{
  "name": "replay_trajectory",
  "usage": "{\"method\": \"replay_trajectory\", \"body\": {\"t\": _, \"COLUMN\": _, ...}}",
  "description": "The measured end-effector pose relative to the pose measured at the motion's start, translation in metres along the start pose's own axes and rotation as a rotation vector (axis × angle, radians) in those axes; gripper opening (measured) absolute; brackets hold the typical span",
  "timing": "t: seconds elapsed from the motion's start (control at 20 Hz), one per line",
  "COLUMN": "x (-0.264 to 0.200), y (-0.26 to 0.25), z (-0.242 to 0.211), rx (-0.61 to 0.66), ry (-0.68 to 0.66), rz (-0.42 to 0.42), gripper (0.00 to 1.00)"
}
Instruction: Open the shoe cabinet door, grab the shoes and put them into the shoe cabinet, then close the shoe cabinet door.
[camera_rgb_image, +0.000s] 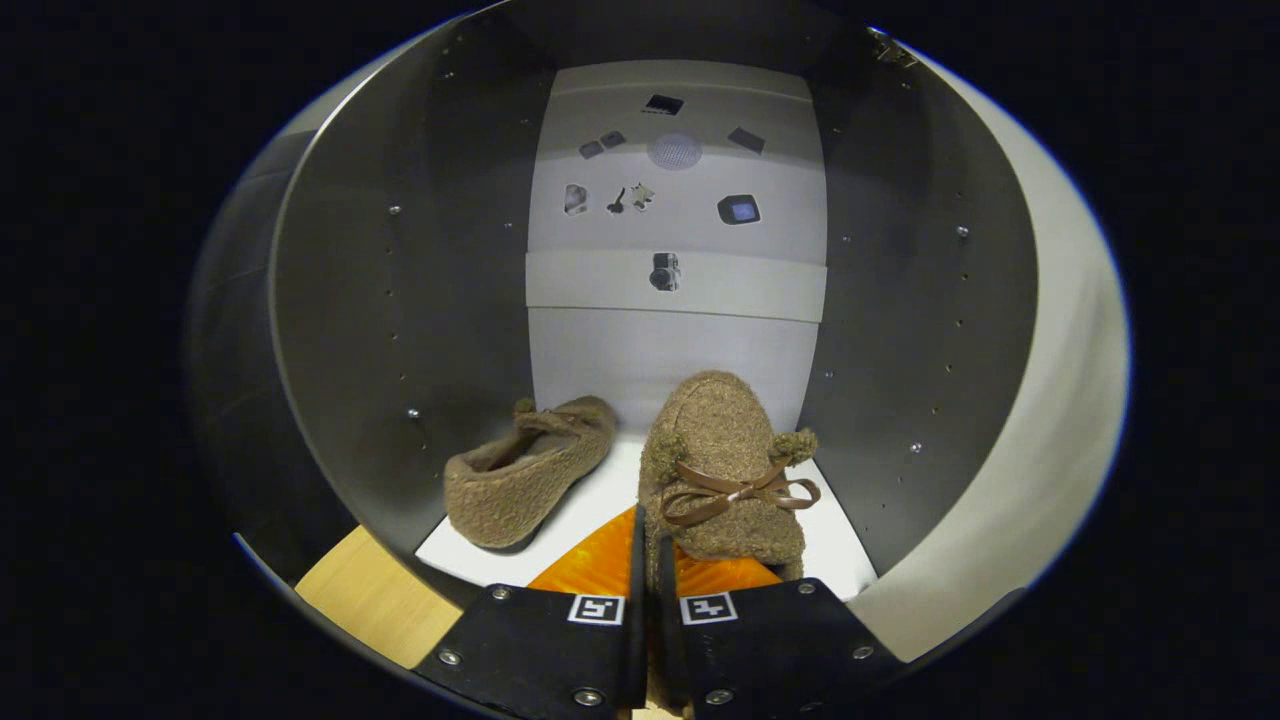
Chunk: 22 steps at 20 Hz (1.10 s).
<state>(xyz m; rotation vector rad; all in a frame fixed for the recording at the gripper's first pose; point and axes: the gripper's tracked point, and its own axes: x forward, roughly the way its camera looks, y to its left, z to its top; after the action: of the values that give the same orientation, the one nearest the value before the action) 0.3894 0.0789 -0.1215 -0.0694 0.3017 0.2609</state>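
Note:
My gripper (650, 528) reaches into the open shoe cabinet (400, 330) and is shut on the heel rim of a fuzzy brown shoe (728, 450) with a brown ribbon bow. That shoe points toe-first toward the cabinet's back wall, its sole at or just above the white cabinet floor (600, 480). A second matching shoe (520, 475) lies on the floor to the left of it, leaning on its side, apart from the fingers.
Dark grey side walls (900, 330) close in on both sides, and a pale back panel (680, 350) with small stuck-on pictures stands beyond the shoes. The pale open door (1060, 400) stands to the right. A strip of light wooden surface (370, 595) lies before the cabinet.

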Motion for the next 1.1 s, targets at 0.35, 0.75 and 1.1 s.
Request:
{"method": "replay_trajectory", "body": {"t": 0.35, "x": 0.054, "y": -0.014, "z": 0.017, "rx": -0.018, "ry": 0.009, "rz": -0.002, "gripper": 0.06}}
{"method": "replay_trajectory", "body": {"t": 0.75, "x": 0.103, "y": -0.023, "z": 0.012, "rx": -0.013, "ry": 0.071, "rz": 0.003, "gripper": 0.06}}
{"method": "replay_trajectory", "body": {"t": 1.1, "x": 0.12, "y": -0.021, "z": -0.007, "rx": -0.013, "ry": 0.142, "rz": -0.002, "gripper": 0.19}}
